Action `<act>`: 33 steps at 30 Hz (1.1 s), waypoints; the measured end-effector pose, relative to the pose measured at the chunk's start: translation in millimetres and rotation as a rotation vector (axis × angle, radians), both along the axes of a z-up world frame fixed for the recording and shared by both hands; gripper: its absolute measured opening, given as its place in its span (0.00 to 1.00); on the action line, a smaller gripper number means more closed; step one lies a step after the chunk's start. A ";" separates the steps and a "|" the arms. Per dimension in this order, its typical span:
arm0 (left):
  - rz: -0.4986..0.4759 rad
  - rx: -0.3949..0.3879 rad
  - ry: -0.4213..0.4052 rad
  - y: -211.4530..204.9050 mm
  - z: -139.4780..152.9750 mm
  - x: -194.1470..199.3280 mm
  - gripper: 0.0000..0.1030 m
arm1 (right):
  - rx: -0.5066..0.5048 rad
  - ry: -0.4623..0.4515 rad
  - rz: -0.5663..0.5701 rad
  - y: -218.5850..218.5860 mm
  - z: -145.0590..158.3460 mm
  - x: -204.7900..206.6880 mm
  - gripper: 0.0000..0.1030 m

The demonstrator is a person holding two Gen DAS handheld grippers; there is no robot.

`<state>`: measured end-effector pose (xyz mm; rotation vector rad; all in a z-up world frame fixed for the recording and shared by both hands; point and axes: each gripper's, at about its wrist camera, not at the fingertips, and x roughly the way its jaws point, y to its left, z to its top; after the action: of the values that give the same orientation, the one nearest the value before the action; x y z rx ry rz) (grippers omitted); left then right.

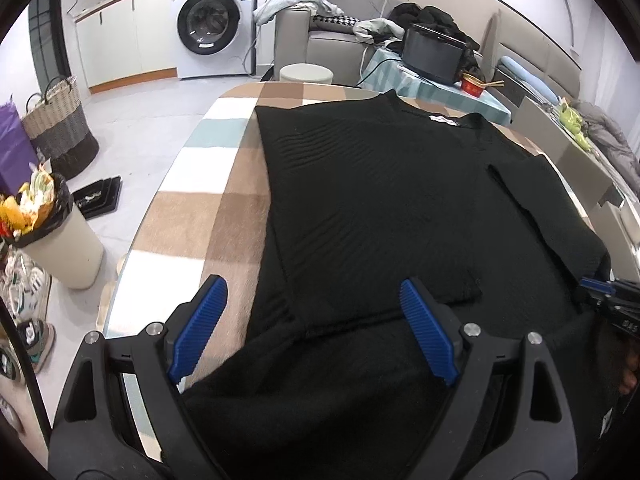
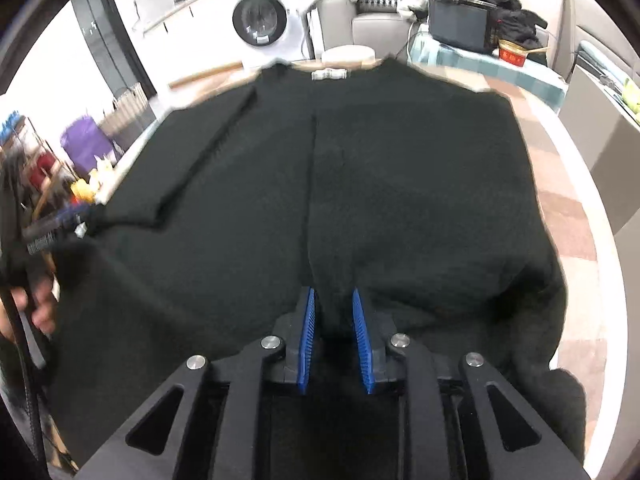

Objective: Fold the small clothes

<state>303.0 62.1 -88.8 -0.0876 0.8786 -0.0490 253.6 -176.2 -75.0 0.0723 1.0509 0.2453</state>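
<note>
A black knit sweater [image 1: 380,184] lies spread on the checked tablecloth [image 1: 208,208], its white neck label [image 1: 444,121] at the far side. One sleeve [image 1: 536,200] is folded in over the body. My left gripper [image 1: 312,282] hangs open and wide over the near hem, with nothing pressed between its blue pads [image 1: 200,328]. In the right wrist view the sweater [image 2: 400,180] fills the table, and my right gripper [image 2: 333,294] is nearly closed, with a raised ridge of the black fabric pinched between its pads [image 2: 306,340]. The right gripper [image 1: 600,284] also shows at the sweater's right edge.
A full waste bin [image 1: 60,248] and a woven basket [image 1: 60,128] stand on the floor at the left. Behind the table are a washing machine [image 1: 212,28], a round stool [image 1: 306,74], and a side table with a black appliance [image 1: 432,56] and a red bowl [image 1: 474,84].
</note>
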 end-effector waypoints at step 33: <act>0.067 0.003 -0.131 46.9 55.5 -188.8 0.85 | -0.062 -0.237 -0.334 -137.7 135.1 -251.9 0.89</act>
<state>114.1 109.0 -33.3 -0.1100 0.7446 0.0094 1.8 -313.9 60.1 0.1571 0.7952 -0.0811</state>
